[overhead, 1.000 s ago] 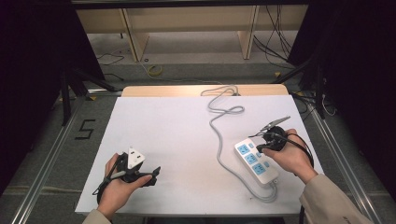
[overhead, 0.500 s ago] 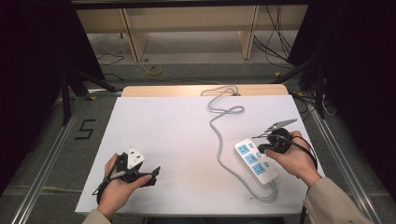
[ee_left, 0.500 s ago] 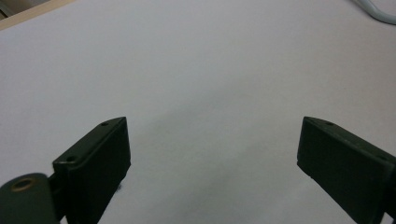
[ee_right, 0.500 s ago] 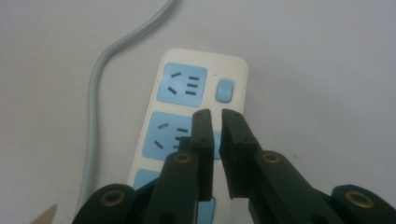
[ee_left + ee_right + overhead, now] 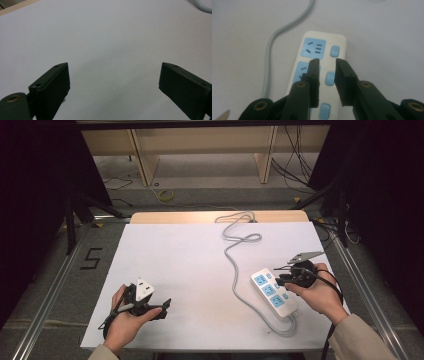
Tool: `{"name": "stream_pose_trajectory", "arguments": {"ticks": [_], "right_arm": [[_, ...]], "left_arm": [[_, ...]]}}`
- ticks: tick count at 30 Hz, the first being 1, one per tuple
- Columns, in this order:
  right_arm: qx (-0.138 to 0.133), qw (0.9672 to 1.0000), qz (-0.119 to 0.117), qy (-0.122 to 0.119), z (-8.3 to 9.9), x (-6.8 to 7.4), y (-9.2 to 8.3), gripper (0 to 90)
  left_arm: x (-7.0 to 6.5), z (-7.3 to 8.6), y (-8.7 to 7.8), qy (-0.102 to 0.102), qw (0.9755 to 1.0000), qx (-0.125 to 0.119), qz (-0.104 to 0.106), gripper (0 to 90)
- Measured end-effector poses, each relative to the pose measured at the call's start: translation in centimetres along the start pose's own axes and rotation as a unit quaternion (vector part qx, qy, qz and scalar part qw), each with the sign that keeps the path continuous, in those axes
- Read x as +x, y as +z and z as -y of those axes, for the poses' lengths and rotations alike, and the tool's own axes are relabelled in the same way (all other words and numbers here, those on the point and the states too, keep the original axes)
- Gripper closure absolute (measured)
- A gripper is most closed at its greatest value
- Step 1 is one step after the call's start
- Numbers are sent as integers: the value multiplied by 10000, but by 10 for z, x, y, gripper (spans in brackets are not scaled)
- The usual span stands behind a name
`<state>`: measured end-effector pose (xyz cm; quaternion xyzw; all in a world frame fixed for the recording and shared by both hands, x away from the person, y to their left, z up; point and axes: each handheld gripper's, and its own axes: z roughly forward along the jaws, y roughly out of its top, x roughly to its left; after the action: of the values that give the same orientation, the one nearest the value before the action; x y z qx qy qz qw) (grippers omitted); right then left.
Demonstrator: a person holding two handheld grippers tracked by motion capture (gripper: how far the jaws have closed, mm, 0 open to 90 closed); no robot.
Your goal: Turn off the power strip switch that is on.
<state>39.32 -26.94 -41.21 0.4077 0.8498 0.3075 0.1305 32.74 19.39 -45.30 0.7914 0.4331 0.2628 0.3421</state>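
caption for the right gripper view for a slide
Right gripper, jaws just opening, poised over the middle switch of a white power strip.

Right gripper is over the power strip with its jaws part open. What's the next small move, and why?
Probably ease the right gripper down toward the middle switch. Its jaws have just been opening, nothing sits between them, and they hang above the power strip around that button. The left gripper is open over bare table.

My tongs: matte black flat jaws, brass-ringed pivot screws. Right tongs (image 5: 286,274) carry grey three-cornered plate, black cable. Left tongs (image 5: 162,306) white-topped. Beige sleeves.
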Motion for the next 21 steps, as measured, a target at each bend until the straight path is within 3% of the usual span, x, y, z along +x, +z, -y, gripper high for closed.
{"name": "stream_pose_trajectory", "arguments": {"ticks": [12, 21], "right_arm": [[-322, 9995, -51, 45, 11, -2, -6, 617], [-636, 9979, -96, -63, 25, -3, -10, 449]], "left_arm": [[-1, 1, 0, 6, 10000, 12, 6, 96], [-1, 3, -1, 7, 10000, 37, 12, 96]]}}
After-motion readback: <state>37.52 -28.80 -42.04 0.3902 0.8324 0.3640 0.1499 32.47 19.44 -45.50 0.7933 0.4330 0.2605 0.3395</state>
